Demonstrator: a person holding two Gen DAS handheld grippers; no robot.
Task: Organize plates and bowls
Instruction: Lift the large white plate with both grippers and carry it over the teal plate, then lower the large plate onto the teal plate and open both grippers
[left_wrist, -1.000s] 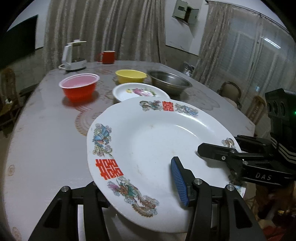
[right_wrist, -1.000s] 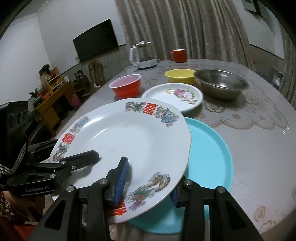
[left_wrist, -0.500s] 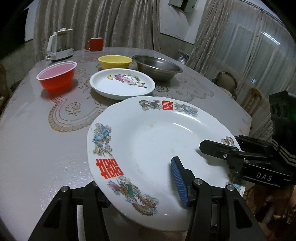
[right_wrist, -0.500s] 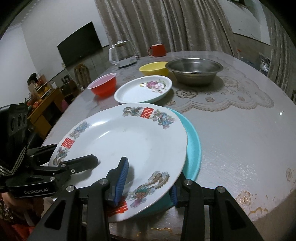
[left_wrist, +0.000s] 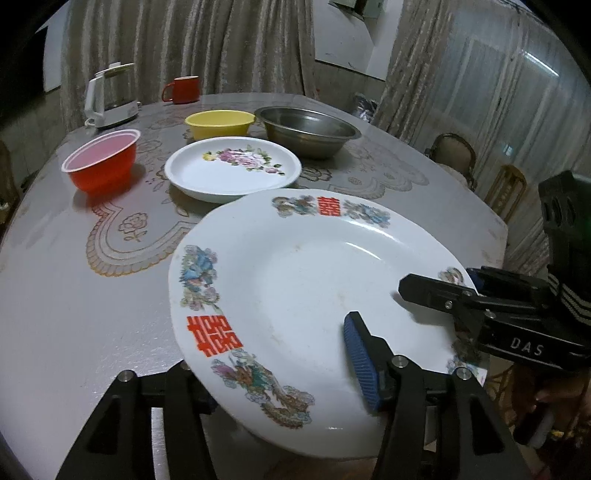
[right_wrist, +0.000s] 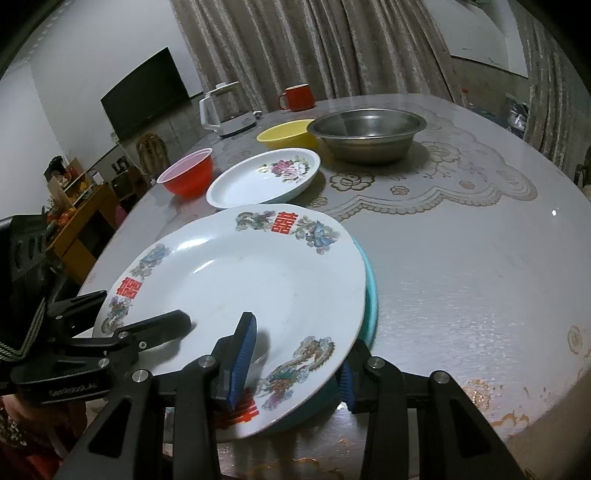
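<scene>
While the big white dragon-patterned plate settles over the turquoise round plate at the table's near edge, our left gripper is opening off its rim; our right gripper clamps the opposite rim. We should release level, no sliding.

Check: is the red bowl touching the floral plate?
Apart. The left wrist view shows a strip of tablecloth between the red bowl and the rim of the floral plate.
</scene>
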